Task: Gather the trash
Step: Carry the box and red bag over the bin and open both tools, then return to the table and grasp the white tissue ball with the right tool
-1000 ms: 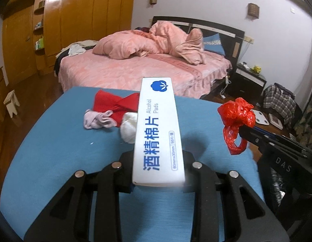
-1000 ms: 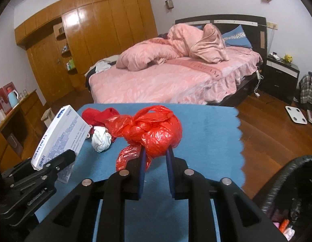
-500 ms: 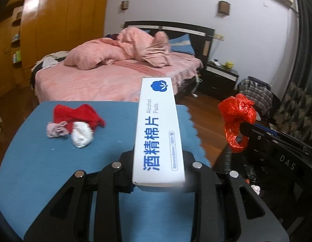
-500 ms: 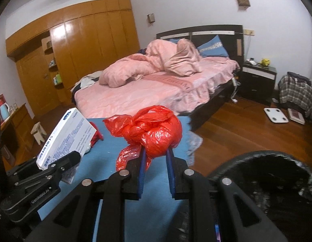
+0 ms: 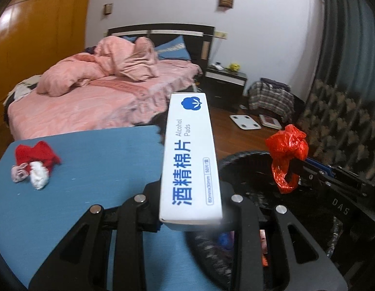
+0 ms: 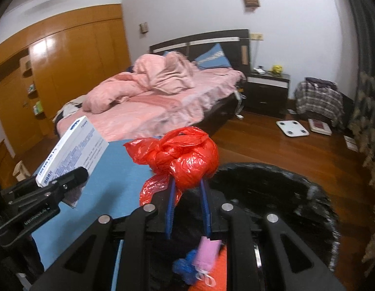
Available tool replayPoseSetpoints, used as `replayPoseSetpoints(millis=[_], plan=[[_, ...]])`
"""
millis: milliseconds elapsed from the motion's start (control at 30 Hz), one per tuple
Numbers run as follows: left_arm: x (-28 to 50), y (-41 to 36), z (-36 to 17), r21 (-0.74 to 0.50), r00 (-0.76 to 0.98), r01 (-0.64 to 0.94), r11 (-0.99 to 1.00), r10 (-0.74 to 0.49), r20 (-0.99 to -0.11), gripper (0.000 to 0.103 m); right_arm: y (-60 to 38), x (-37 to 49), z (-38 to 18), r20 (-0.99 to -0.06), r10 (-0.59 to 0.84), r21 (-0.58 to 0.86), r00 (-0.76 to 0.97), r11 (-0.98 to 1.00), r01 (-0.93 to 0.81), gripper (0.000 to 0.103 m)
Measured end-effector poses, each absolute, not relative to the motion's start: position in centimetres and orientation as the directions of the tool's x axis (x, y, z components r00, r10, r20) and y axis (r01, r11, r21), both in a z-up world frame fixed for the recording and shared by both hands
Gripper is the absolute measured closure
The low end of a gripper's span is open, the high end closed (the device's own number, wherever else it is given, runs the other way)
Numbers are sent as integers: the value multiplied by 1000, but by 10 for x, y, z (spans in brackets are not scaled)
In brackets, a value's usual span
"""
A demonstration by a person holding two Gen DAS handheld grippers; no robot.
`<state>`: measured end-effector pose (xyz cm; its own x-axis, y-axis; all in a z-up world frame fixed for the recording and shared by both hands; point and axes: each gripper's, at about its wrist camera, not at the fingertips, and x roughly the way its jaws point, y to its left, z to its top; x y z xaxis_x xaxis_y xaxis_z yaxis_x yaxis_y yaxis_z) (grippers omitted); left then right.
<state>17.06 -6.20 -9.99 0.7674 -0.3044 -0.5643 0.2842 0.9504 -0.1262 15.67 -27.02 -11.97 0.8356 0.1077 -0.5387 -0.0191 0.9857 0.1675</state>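
Blue table (image 5: 90,160) bears red cloth (image 5: 37,155) beside bin (image 6: 296,184).

The black bin's (image 6: 296,181) wide mouth lies unobstructed below, the blue table (image 5: 95,160) edging its left.

A bed (image 6: 163,111) with a rumpled pink quilt (image 6: 160,77) and a blue pillow (image 6: 211,57) stands against the far wall. A dark nightstand (image 6: 267,92) sits beside it. On the wooden floor (image 6: 260,145) lies a white scale (image 6: 292,128), near a plaid cloth (image 6: 318,97). Orange wardrobes (image 6: 66,68) line the left wall.
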Motion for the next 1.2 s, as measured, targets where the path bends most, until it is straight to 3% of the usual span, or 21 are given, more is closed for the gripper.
replayPoseSetpoints(millis=[500, 633, 733, 800, 967, 1033, 1067, 1200], plan=[[172, -142, -125, -121, 687, 428, 895, -410, -601, 73, -343, 135, -147, -586, -1, 167, 810, 978, 123, 84], [175, -151, -131, -137, 660, 446, 884, -429, -616, 71, -349, 130, -153, -602, -10, 164, 798, 977, 136, 79], [176, -148, -133, -159, 650, 453, 877, -448, -614, 52, -352, 128, -160, -620, -20, 156, 785, 977, 148, 74], [175, -146, -132, -160, 654, 450, 878, -447, -610, 45, -352, 128, -161, -626, -27, 152, 780, 976, 156, 62], [176, -126, -129, -167, 679, 406, 898, -419, -603, 35, -345, 125, -162, -624, -44, 134, 780, 978, 163, 20], [176, -116, -127, -162, 695, 383, 909, -400, -598, 30, -339, 125, -160, -618, -44, 125, 785, 980, 154, 10], [175, -107, -126, -158, 706, 367, 917, -385, -595, 27, -337, 126, -159, -615, -41, 125, 787, 981, 149, 6], [173, -77, -121, -145, 738, 316, 938, -339, -584, 21, -323, 131, -155, -615, -17, 134, 788, 983, 125, 6]])
